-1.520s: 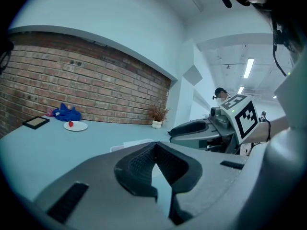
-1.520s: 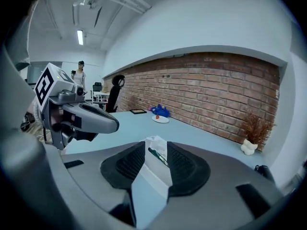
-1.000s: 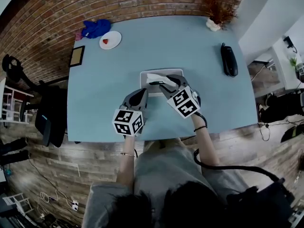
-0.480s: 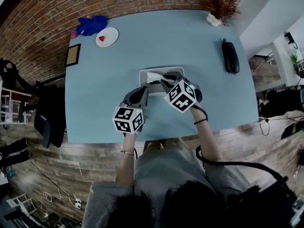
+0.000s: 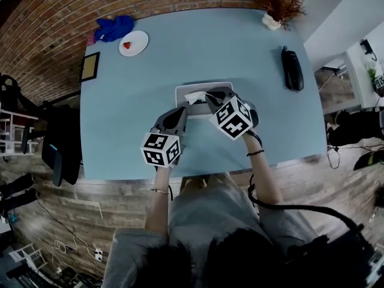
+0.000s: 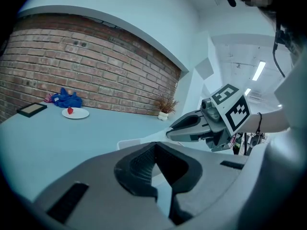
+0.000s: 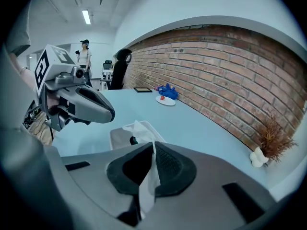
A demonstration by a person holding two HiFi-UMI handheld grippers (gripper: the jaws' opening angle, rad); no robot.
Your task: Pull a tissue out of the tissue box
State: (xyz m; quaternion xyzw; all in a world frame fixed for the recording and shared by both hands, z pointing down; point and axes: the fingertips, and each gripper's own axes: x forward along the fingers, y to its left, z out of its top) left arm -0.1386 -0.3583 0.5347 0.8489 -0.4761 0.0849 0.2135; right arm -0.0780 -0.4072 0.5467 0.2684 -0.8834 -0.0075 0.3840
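A grey tissue box [image 5: 186, 89] sits mid-table with a white tissue [image 5: 195, 95] sticking out of its top. My right gripper [image 5: 210, 98] reaches over the box from the right and is shut on that tissue. In the right gripper view the tissue [image 7: 149, 176] runs as a pinched strip between the dark pads [image 7: 170, 169] up from the box [image 7: 120, 138]. My left gripper [image 5: 179, 115] is at the box's near left corner with its jaws together. In the left gripper view nothing shows between its pads [image 6: 139, 169]. I cannot tell if it touches the box.
A white plate [image 5: 133, 42] with something red, a blue cloth [image 5: 115, 27] and a small framed picture [image 5: 90, 66] lie at the far left. A black handset [image 5: 292, 69] and a dried plant [image 5: 273, 18] are at the right. A dark chair [image 5: 59, 152] stands left of the table.
The right gripper's jaws, open around the tissue a second ago, have closed on it. The left gripper has stayed by the box's corner.
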